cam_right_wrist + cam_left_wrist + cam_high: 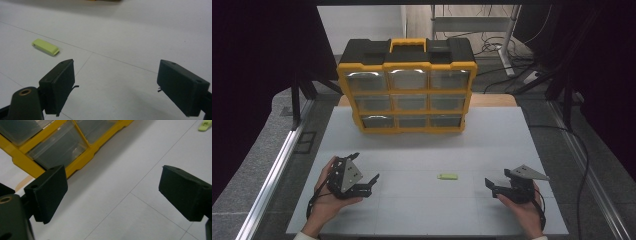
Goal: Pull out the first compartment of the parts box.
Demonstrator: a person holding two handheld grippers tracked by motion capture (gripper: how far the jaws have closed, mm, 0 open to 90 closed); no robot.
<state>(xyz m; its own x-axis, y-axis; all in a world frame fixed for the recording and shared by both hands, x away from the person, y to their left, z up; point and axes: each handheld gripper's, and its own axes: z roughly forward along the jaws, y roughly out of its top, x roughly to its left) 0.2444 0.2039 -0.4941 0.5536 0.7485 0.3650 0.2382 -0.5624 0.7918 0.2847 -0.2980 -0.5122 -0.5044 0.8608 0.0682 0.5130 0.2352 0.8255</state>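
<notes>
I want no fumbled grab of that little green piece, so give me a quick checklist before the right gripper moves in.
1. Right gripper open: ok, jaws wide apart, nothing between them.
2. Green piece free to grasp: ok, it lies flat on the white table, apart from everything.
3. Path to it clear: ok, bare surface between.
4. Left gripper out of the way: ok, open, far on the other side.
5. Yellow drawer box drawers open: cannot tell.

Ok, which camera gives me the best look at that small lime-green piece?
The right gripper view: the lime-green piece lies close and whole. The high view shows it small; the left gripper view cuts it off at the corner.
</notes>
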